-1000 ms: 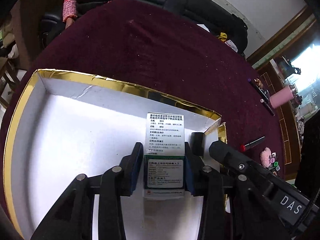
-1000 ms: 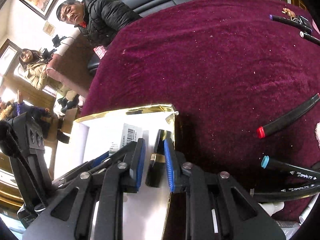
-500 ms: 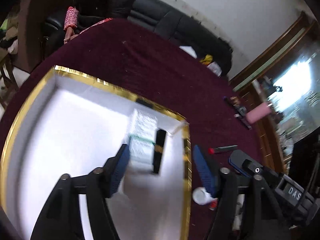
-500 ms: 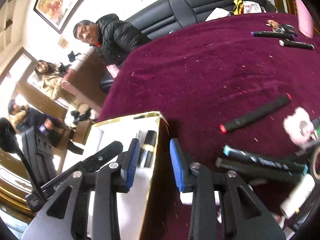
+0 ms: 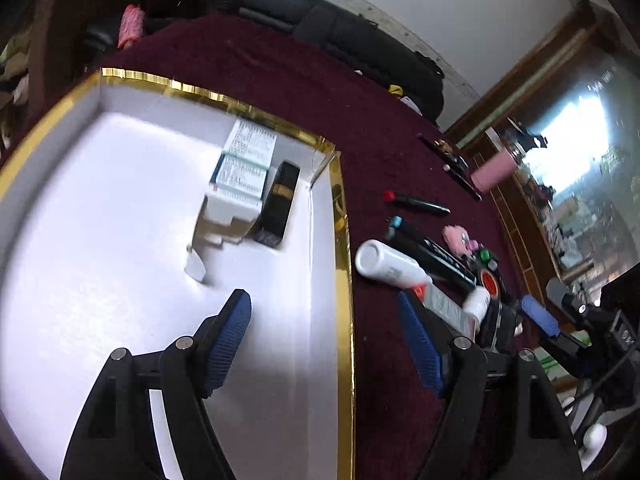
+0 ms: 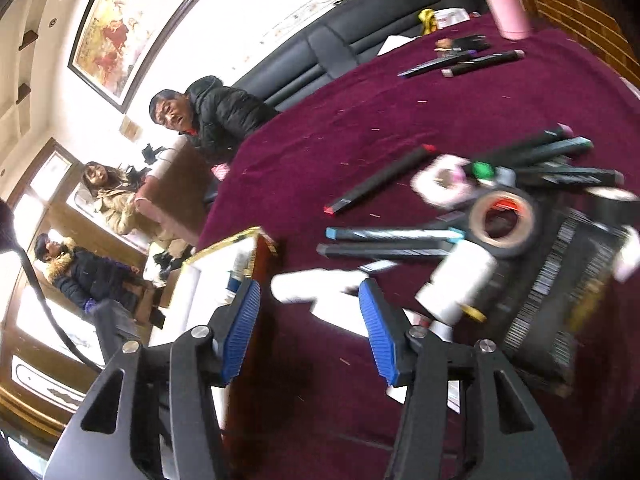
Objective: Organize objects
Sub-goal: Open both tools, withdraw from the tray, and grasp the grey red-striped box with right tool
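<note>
A dark red, velvety cloth covers the desk (image 5: 280, 80). On it lies a shallow box (image 5: 344, 240) with a white, smooth floor and crinkled gold-foil rim. Inside, near the box's far right corner, a white printed carton (image 5: 240, 176) lies flat with its near flap open, and a glossy black case (image 5: 280, 204) with a gold band lies touching its right side. The left gripper (image 5: 324, 340) has just been opening; its ribbed blue jaws stand apart, empty, astride the box's right rim. The right gripper (image 6: 310, 328) has likewise been opening, jaws empty, over a blurred white bottle (image 6: 316, 284). Beyond are slim black markers (image 6: 380, 180), a tape roll (image 6: 502, 220) and a pink fluffy thing (image 6: 440, 182).
</note>
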`<state>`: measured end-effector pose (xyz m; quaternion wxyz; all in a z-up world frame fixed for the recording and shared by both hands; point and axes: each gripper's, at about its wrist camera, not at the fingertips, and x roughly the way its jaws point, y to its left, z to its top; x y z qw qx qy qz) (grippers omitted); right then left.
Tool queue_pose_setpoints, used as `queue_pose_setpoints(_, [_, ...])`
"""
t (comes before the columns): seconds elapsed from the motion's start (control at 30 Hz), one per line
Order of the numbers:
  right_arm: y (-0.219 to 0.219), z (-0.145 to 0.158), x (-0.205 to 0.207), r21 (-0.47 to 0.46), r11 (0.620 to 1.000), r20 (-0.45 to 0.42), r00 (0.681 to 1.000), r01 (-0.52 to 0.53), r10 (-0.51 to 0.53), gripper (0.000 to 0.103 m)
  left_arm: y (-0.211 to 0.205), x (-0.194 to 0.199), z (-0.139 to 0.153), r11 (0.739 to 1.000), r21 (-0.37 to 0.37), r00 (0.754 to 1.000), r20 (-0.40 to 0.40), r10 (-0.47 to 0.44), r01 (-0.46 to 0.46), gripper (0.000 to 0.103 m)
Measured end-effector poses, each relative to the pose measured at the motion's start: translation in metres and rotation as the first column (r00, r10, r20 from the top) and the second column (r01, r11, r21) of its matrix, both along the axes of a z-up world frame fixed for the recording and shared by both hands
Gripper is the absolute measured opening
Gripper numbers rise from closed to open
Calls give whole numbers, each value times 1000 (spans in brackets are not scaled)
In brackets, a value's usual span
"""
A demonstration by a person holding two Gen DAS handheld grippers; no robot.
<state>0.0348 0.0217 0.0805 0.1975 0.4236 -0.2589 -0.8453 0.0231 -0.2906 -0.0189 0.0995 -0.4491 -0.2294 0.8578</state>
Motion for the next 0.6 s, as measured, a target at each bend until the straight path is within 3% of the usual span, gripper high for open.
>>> queue_pose_setpoints(0.17, [27, -11, 18, 37, 999, 12, 1000, -8, 8, 60, 18, 16, 38, 994, -93, 994, -85, -68, 60, 70])
queue_pose_setpoints(0.27, [6, -15, 12, 134, 985, 24, 994, -109, 107, 60, 32, 22, 56, 988, -139, 989, -115, -89, 73, 70])
queue_pose_setpoints(0.43, [-47, -20, -5, 371, 900, -4, 968, -230, 249, 60, 34, 22, 61, 987, -148, 991, -102, -84, 68, 69])
queue_pose_setpoints(0.6, [-76, -41, -30, 451, 836, 50, 944, -313, 326, 60, 8, 18, 51, 991, -122, 996, -61, -64, 56, 69])
